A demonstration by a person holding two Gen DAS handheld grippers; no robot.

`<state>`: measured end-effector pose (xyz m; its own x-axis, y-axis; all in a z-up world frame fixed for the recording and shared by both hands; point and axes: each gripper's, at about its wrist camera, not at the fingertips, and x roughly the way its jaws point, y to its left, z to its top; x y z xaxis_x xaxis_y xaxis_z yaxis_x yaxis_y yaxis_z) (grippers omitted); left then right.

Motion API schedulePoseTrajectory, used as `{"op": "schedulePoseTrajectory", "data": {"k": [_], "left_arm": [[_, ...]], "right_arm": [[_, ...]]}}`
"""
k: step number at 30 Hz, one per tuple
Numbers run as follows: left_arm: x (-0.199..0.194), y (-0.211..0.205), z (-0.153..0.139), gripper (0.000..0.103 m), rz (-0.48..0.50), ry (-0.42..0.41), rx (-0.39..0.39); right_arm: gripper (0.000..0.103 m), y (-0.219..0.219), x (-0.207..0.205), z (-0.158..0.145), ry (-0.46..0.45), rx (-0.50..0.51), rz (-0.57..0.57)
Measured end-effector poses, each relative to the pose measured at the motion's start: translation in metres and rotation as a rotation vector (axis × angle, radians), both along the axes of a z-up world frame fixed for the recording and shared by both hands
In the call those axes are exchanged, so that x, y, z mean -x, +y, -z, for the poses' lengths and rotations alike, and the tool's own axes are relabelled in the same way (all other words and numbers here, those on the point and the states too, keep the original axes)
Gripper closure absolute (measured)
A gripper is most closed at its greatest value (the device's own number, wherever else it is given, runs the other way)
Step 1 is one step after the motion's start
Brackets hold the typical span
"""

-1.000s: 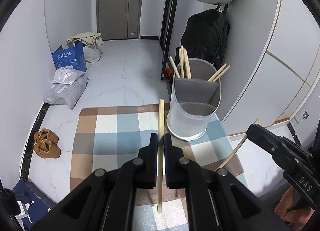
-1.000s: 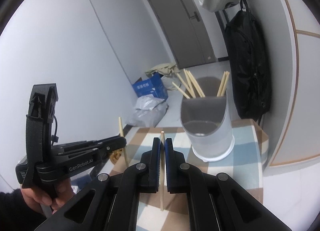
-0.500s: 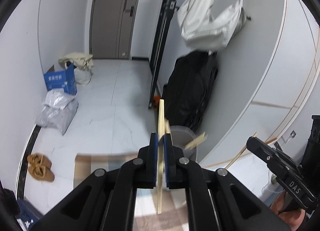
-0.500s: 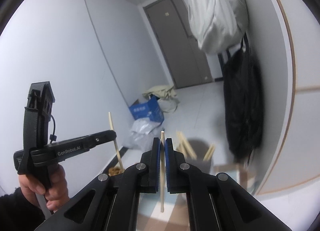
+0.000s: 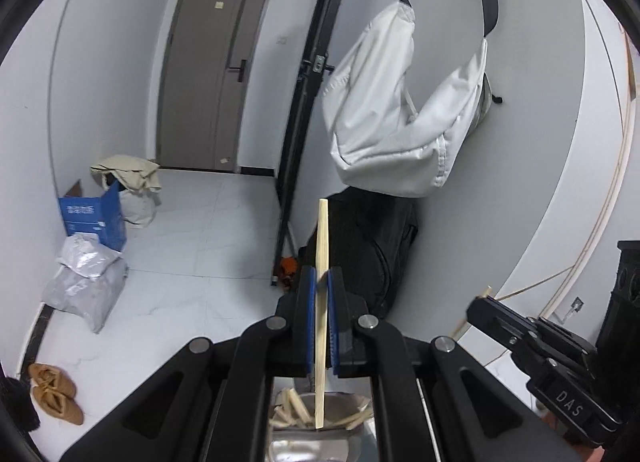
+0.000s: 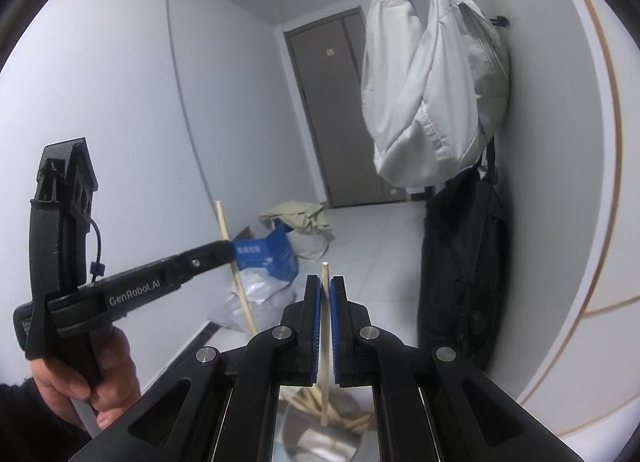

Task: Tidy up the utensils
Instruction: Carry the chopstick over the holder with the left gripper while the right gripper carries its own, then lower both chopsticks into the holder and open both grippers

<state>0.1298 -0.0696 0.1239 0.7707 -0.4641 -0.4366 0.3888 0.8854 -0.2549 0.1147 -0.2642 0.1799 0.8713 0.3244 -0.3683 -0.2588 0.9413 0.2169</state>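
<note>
My left gripper point(image 5: 321, 282) is shut on a pale wooden chopstick point(image 5: 322, 246) that stands nearly upright between its blue pads. My right gripper point(image 6: 325, 286) is shut on a second chopstick point(image 6: 325, 378), also upright. Both hang above the grey utensil holder point(image 5: 344, 408), whose rim and several chopsticks inside show just under each gripper's fingers; the holder point(image 6: 360, 406) is mostly hidden in the right wrist view. The right gripper point(image 5: 478, 304) shows at the right edge of the left wrist view. In the right wrist view, a hand point(image 6: 72, 378) grasps the left gripper point(image 6: 228, 252) with its chopstick point(image 6: 236, 274).
A white bag point(image 5: 404, 118) hangs on the wall above a black backpack point(image 5: 376, 250). A blue box point(image 5: 94, 218), grey plastic bags point(image 5: 84, 278) and brown shoes point(image 5: 54, 390) lie on the pale tiled floor at the left. A grey door point(image 5: 212, 74) stands at the back.
Both grippers have risen with their chopsticks and tilted up. The holder and the checked cloth slid down the views; the cloth has gone out of sight.
</note>
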Motion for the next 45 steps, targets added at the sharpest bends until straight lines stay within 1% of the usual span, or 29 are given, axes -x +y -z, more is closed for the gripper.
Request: {"op": "schedulePoseTrajectory", "data": {"k": [2,5,6,8,14,19,23,25,28,35,39,41,43,45], "left_arm": [[-0.007,-0.003,0.014,0.101,0.019,0.015,0.0],[-0.012,-0.005,0.028,0.101,0.062,0.028,0.015],[-0.013,-0.005,0.035,0.101,0.069,0.029,0.007],[-0.01,-0.004,0.047,0.101,0.09,0.032,0.021],[-0.006,-0.002,0.066,0.101,0.092,0.033,-0.005],[-0.005,-0.01,0.073,0.101,0.115,0.028,-0.045],[-0.007,-0.014,0.078,0.101,0.131,0.046,-0.068],[-0.004,-0.013,0.082,0.101,0.137,0.056,-0.077],[-0.015,-0.018,0.082,0.101,0.156,0.076,-0.083],[-0.013,-0.02,0.086,0.101,0.186,0.137,-0.11],[-0.013,-0.023,0.091,0.101,0.203,0.175,-0.133],[-0.012,-0.021,0.092,0.101,0.207,0.186,-0.131],[-0.014,-0.017,0.092,0.101,0.212,0.221,-0.104],[-0.017,-0.011,0.09,0.1,0.217,0.265,-0.06]], "right_arm": [[0.099,-0.001,-0.009,0.009,0.003,0.002,0.001],[0.099,-0.003,-0.027,0.027,0.041,-0.01,0.002],[0.099,-0.004,-0.031,0.033,0.05,-0.013,0.004],[0.099,-0.007,-0.038,0.042,0.062,-0.013,0.005],[0.099,-0.007,-0.046,0.059,0.065,0.006,-0.007],[0.099,0.0,-0.041,0.068,0.071,0.039,-0.028],[0.099,0.005,-0.039,0.077,0.088,0.062,-0.04],[0.099,0.005,-0.036,0.083,0.099,0.058,-0.048],[0.099,0.007,-0.033,0.091,0.123,0.058,-0.055],[0.098,0.013,-0.027,0.117,0.193,0.051,-0.079],[0.097,0.013,-0.025,0.129,0.231,0.022,-0.085],[0.095,0.014,-0.025,0.132,0.248,0.014,-0.097],[0.094,0.013,-0.023,0.134,0.254,0.012,-0.085],[0.084,0.009,-0.02,0.134,0.264,-0.002,-0.067]]}}
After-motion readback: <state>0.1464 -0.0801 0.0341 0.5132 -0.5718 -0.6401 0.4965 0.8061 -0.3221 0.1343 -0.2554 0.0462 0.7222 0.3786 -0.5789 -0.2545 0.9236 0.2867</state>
